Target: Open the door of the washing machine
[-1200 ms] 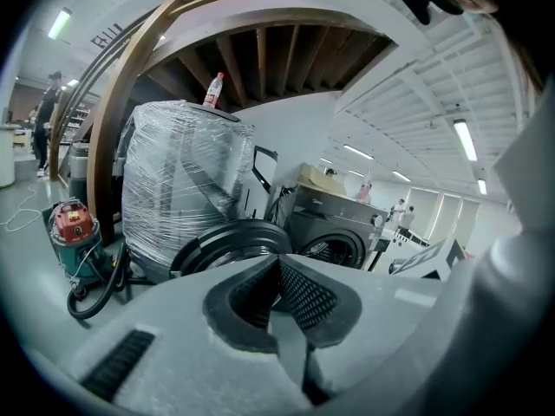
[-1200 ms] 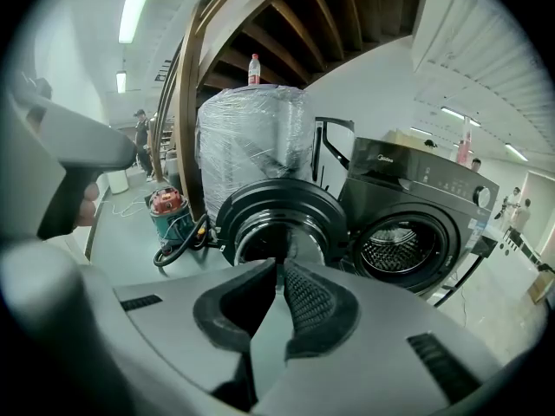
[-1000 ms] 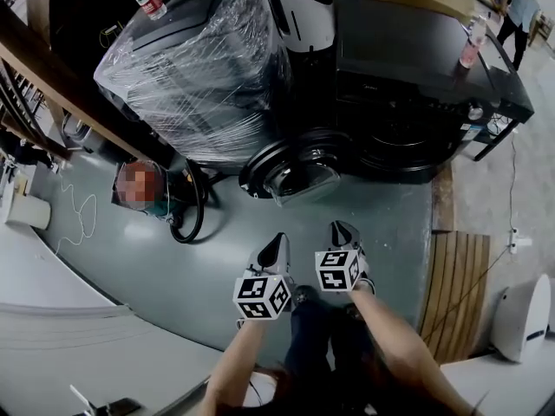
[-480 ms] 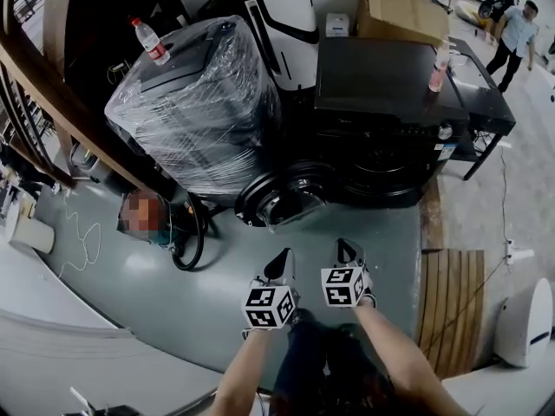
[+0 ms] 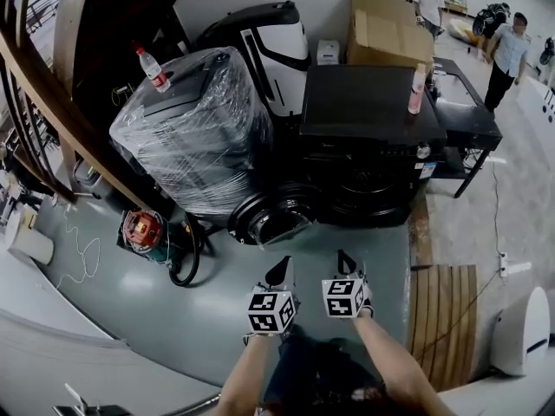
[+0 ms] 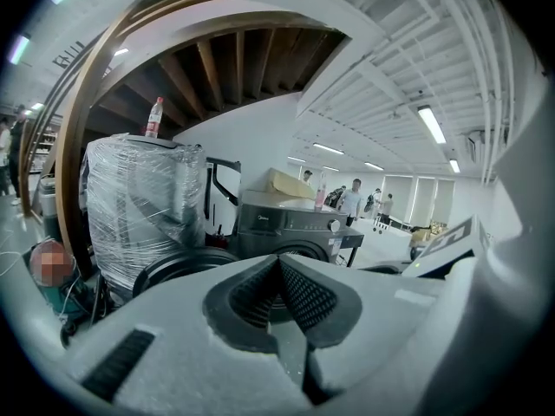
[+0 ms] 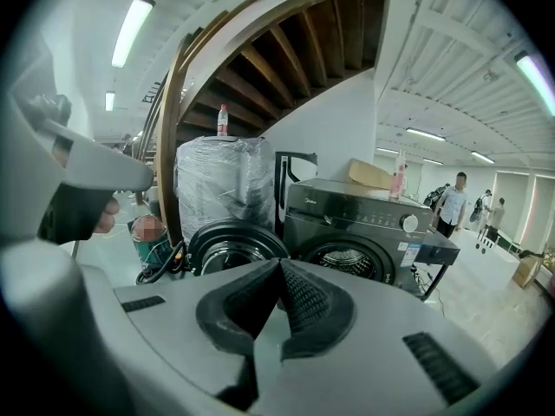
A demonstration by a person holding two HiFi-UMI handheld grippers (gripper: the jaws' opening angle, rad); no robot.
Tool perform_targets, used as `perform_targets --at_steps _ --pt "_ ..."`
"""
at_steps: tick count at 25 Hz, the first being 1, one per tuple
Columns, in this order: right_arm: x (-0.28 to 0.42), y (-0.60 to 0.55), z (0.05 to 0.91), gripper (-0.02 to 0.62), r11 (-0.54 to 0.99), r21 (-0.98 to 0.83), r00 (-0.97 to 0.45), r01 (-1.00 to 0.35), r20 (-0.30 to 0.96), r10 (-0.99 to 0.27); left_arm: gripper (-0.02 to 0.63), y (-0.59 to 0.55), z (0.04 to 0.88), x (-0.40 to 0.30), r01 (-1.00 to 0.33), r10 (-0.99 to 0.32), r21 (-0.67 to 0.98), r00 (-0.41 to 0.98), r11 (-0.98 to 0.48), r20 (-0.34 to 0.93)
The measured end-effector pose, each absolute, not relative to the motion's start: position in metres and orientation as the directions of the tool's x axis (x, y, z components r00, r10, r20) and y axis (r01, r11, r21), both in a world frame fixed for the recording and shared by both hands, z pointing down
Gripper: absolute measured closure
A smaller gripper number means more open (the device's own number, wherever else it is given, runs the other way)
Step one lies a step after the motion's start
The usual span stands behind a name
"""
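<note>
Black and boxy, the washing machine [image 5: 364, 146] stands right of centre in the upper half of the head view. Its round door [image 5: 273, 215] is already swung wide to the left, leaving the drum opening [image 7: 347, 263] bare. The opening itself therefore looks finished, and what is left is to draw off without undoing it. The door's edge sits close to the plastic-wrapped appliance [image 5: 195, 128] at its left and just above a looped black hose [image 5: 186, 250] on the grey floor [image 5: 130, 293], so it should be left where it hangs, neither nudged further nor bumped back. Both tools are low in the frame's centre, well apart from the machine. The left gripper [image 5: 282, 271] has its ribbed pads pressed together on nothing. The right gripper [image 5: 345, 263] has just been closing its jaws, which now meet with nothing between them. A good finish would keep both tips pointed away from the door's swing, clear of the wooden slats [image 5: 447, 319] at lower right underfoot, with a last look that the door rests fully open
</note>
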State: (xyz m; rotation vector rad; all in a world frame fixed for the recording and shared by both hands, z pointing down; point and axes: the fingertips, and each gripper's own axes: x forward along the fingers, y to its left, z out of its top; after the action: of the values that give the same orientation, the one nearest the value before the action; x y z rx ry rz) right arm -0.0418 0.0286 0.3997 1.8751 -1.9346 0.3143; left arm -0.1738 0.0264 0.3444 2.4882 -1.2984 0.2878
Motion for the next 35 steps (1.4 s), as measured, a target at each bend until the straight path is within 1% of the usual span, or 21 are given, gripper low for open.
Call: perform_targets --at_steps 6,11,16,23,35 --pt "-0.022 0.047 0.383 0.595 0.073 0.160 0.002 -0.984 0.428 -0.904 0.592 0.038 0.331 -0.152 -0.817 -0.757 0.183 0.576 -0.547 0.308" --pt "-0.014 0.055 0.368 0.595 0.051 0.150 0.014 -0.987 0.400 -0.916 0.592 0.041 0.321 -0.139 -0.797 -0.740 0.174 0.603 -0.579 0.299" --pt "-0.019 0.058 0.352 0.595 0.035 0.161 0.027 -0.986 0.371 -0.928 0.592 0.040 0.312 -0.135 -0.769 -0.714 0.165 0.636 -0.617 0.293" --pt "-0.028 0.065 0.327 0.595 -0.015 0.123 0.057 -0.992 0.347 -0.936 0.592 0.044 0.293 -0.138 -0.732 -0.682 0.173 0.678 -0.659 0.275" --pt "-0.040 0.072 0.293 0.595 -0.011 0.133 0.053 -0.991 0.313 -0.948 0.592 0.041 0.269 -0.139 -0.706 -0.664 0.176 0.707 -0.686 0.245"
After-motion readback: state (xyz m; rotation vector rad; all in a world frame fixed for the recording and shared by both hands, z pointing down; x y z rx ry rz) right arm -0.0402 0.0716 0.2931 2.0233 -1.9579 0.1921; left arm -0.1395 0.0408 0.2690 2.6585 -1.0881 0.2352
